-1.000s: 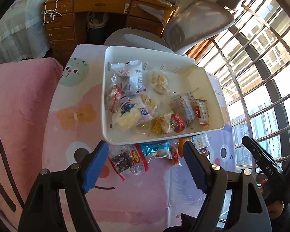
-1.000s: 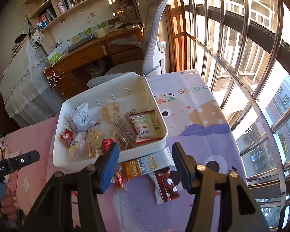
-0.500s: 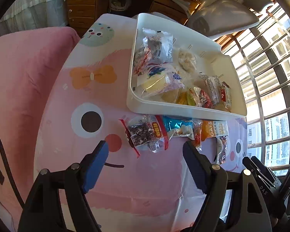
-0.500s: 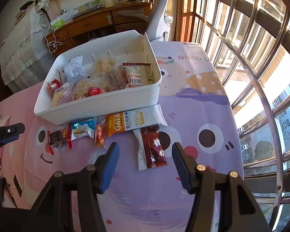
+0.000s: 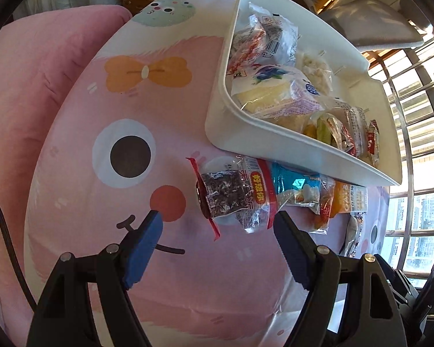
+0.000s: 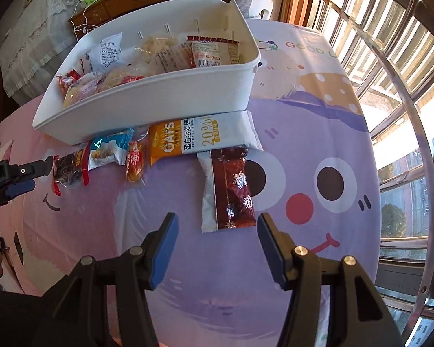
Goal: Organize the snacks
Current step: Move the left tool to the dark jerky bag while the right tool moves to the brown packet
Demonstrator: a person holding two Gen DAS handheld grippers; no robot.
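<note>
Both grippers (image 5: 217, 228) (image 6: 215, 227) open, snacks (image 6: 230, 188) beside bin (image 6: 159, 98)

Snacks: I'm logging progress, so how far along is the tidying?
Done: many packets already lie in the white bin. In hand: nothing; left gripper and right gripper are open, the right nearest the dark red packet. Left: five packets, including the oat bar.

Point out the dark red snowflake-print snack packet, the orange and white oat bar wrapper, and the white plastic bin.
Dark red snowflake-print snack packet (image 6: 234, 193), right wrist view, packet middle.
Orange and white oat bar wrapper (image 6: 199, 138), right wrist view, wrapper centre.
White plastic bin (image 6: 159, 101), right wrist view, near wall.
</note>
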